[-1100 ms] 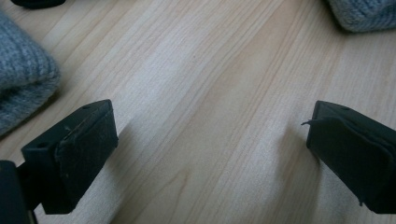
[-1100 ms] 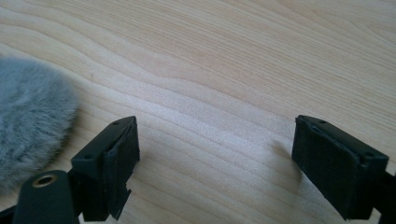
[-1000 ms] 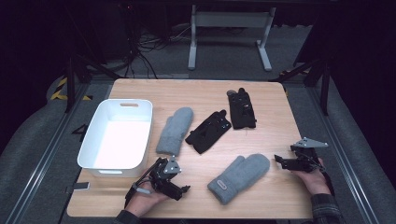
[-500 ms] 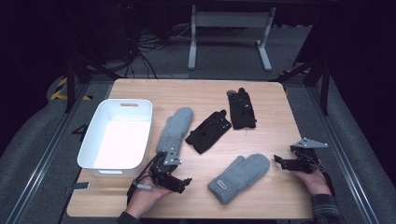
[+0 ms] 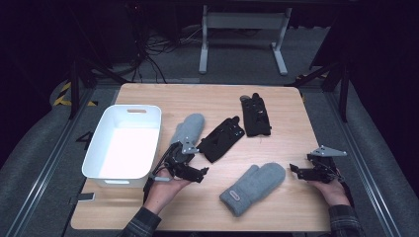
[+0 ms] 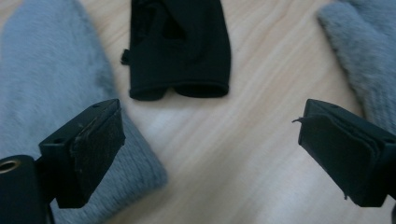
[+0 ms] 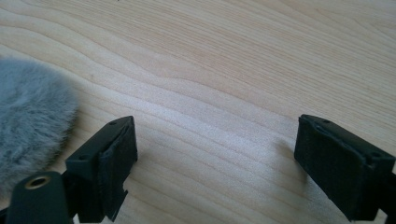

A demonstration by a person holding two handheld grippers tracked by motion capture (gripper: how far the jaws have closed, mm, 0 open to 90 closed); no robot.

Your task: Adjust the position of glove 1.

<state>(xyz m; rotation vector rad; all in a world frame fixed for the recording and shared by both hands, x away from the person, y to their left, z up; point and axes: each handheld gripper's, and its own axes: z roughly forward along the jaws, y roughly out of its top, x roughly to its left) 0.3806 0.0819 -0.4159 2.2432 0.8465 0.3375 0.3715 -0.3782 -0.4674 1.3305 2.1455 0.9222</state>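
Two grey mittens lie on the wooden table [image 5: 286,106]: one [image 5: 190,128] beside the tub, the other [image 5: 254,187] near the front. Between them are two black gloves, one slanted [image 5: 222,138] and one farther back [image 5: 256,116]. My left gripper [image 5: 197,162] hovers at the first mitten's cuff, open; its jaws have just been closing slightly, with bare wood between them. In the left gripper view [image 6: 210,154] that mitten [image 6: 46,93] is under the left jaw and the black glove's cuff [image 6: 182,46] is ahead. My right gripper [image 5: 298,167] rests open beside the front mitten [image 7: 32,116].
A white plastic tub [image 5: 121,143] stands at the table's left. A metal stand [image 5: 242,29] sits on the floor beyond the far edge. Dark rails run along both sides of the table.
My left gripper has risen and moved away from the front edge toward the first grey mitten's cuff. The right gripper has stayed in place.
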